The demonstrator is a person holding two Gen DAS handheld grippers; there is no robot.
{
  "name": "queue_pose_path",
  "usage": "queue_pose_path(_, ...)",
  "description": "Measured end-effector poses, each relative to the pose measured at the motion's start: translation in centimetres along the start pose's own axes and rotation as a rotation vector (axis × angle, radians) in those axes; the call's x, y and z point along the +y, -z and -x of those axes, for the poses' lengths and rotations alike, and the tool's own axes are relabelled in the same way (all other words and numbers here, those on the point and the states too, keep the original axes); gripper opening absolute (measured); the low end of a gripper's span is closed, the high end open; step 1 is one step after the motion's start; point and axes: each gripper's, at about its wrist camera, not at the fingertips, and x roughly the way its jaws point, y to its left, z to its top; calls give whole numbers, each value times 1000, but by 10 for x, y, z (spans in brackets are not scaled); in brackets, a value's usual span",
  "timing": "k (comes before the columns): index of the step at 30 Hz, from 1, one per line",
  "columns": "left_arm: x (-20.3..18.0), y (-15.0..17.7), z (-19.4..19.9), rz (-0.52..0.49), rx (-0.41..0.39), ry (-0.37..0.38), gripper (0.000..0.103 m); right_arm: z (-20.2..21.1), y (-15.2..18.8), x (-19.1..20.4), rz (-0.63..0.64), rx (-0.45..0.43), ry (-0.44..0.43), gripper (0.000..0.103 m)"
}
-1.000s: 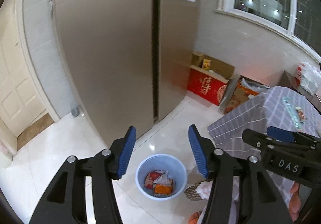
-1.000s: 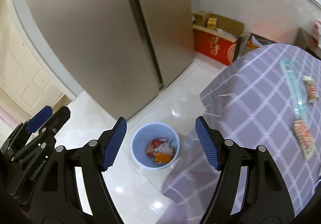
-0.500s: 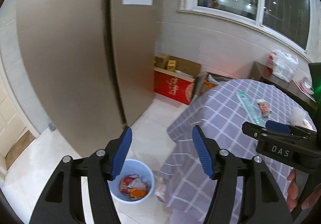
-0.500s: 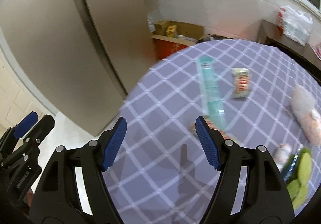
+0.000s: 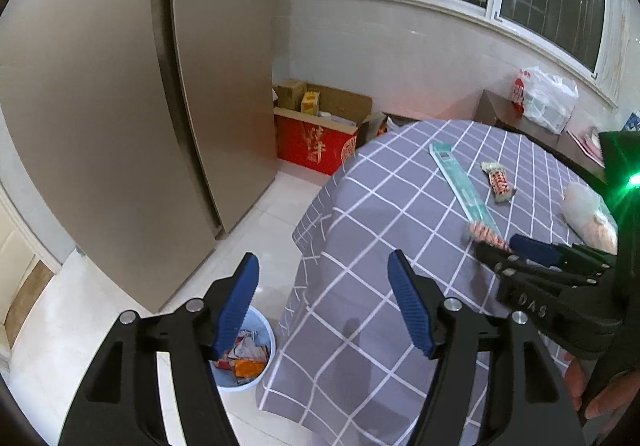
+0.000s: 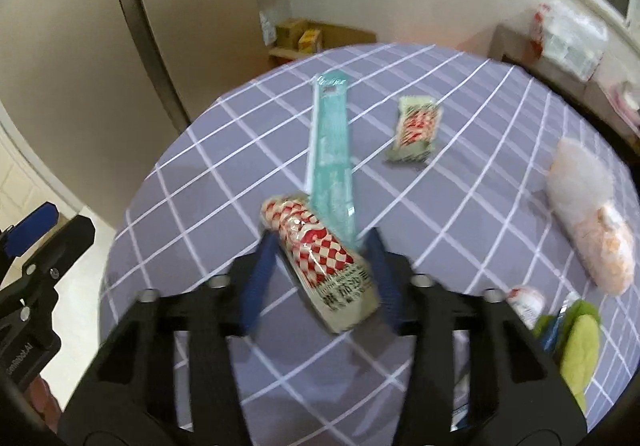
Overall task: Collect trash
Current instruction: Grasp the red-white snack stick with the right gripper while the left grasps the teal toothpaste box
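Observation:
A red-and-white checked snack wrapper (image 6: 320, 258) lies on the grey checked tablecloth (image 6: 200, 206). My right gripper (image 6: 323, 242) straddles it, jaws closing, both blue pads against its sides. A long teal packet (image 6: 330, 150) lies just beyond it, and a small green-and-red wrapper (image 6: 416, 126) further back. In the left wrist view my left gripper (image 5: 322, 262) hangs near the table's edge, its jaws opening with nothing between them. Below its left finger stands the blue bin (image 5: 264, 330) with wrappers inside. The right gripper (image 5: 520, 246) shows there at the checked wrapper (image 5: 486, 234).
A tall beige fridge (image 5: 120, 86) stands left of the table, with a red box (image 5: 316, 142) and cardboard boxes in the corner. A pink-and-white bag (image 6: 588, 214) and a green item (image 6: 576, 342) lie on the table's right side. A plastic bag (image 5: 548, 102) sits on a sideboard.
Both views swung from the floor bin to the table. My right gripper came down over the checked wrapper and narrowed around it. The left jaws widened a little.

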Motion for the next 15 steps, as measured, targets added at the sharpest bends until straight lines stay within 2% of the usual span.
queue_pose_path(4, -5, -3, -3, -9, 3, 5, 66, 6, -1, -8, -23, -14, -26, 16)
queue_pose_path(11, -27, -19, -8, -44, -5, 48, 70, 23, -11, -29, -72, -54, -50, 12)
queue_pose_path(15, -50, -36, -18, -79, 5, 99, 77, 30, -26, -50, -98, -84, -37, 12)
